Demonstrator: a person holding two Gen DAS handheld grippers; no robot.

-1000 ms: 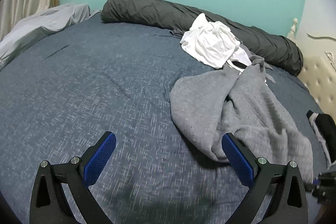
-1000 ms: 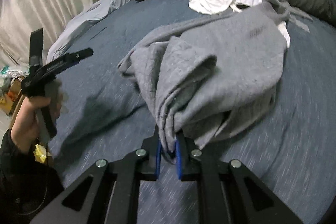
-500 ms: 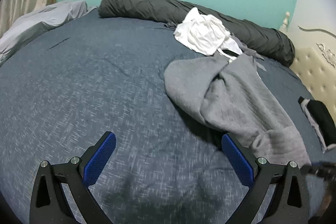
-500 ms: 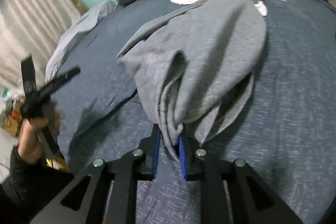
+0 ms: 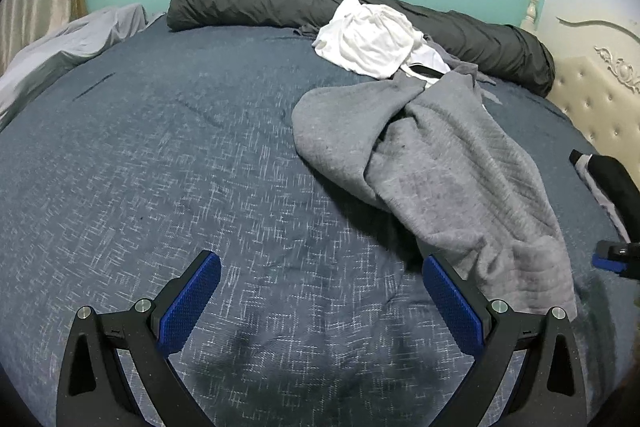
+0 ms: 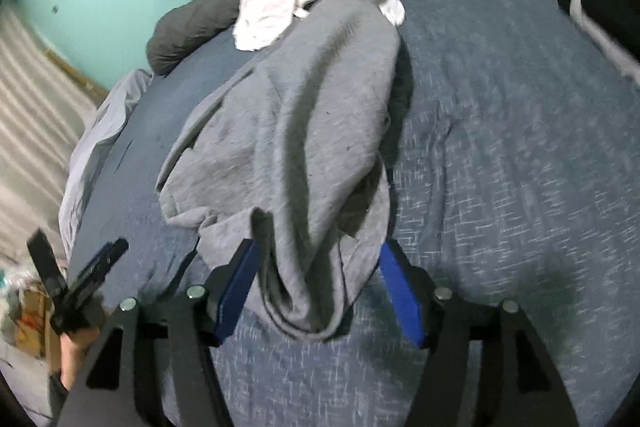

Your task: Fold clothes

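left gripper (image 5: 320, 291): jaws spread wide, empty | right gripper (image 6: 316, 283): jaws parted, level | hand (image 6: 78, 343): grips left handle

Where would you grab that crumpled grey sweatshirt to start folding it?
Probably by the near bunched edge of the grey sweatshirt, which lies between the open right gripper. It is the closest, thickest fold, so coming straight in from the near side suits. The open left gripper could take the loose left lobe from its side.
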